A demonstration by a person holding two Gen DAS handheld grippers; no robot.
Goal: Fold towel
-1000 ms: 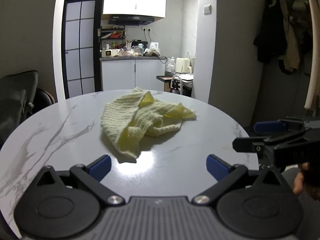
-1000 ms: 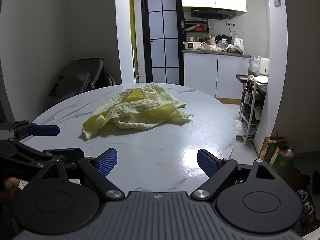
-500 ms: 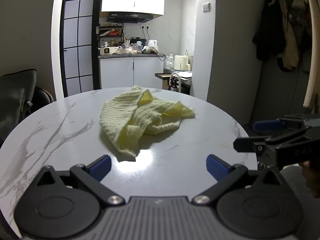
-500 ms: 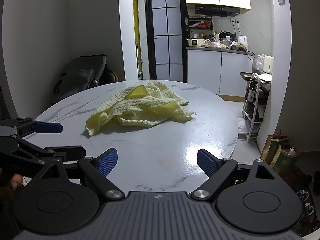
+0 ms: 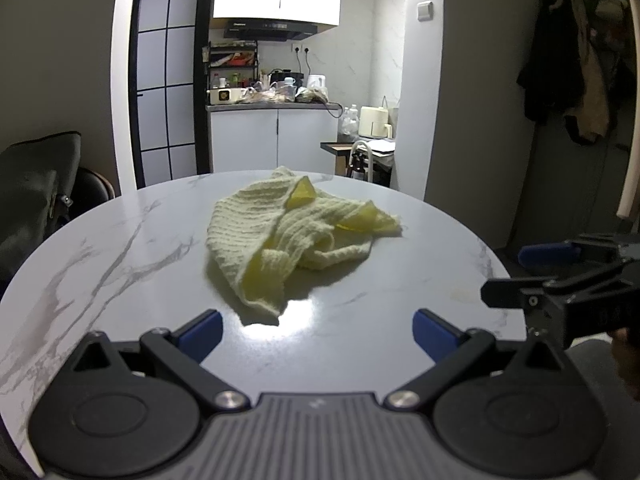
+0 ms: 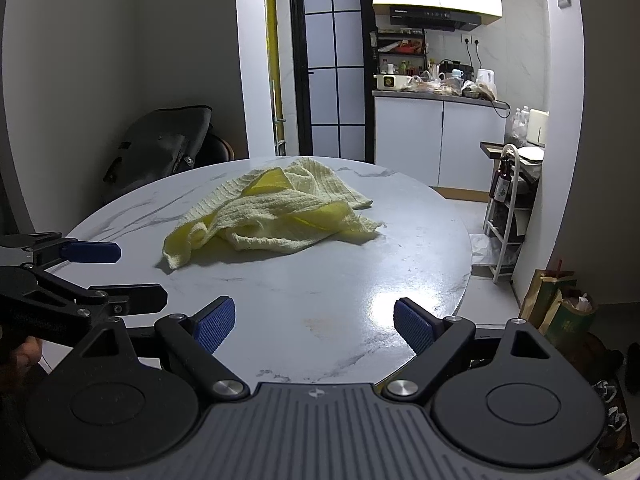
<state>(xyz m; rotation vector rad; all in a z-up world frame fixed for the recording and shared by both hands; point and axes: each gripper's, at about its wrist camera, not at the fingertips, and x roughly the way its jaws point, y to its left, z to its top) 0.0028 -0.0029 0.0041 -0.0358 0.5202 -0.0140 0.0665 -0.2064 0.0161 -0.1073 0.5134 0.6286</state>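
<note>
No lettering can be made out with certainty. The black range hood (image 6: 435, 17) under the white wall cabinet carries a small pale brand mark near its left end, too small to read. The black body of the left gripper (image 6: 40, 326), at the right wrist view's left edge, bears faint embossed lettering, also illegible.

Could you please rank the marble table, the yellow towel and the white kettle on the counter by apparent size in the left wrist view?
1. marble table, by far the largest.
2. yellow towel.
3. white kettle, smallest, though it stands much farther from the camera.
</note>
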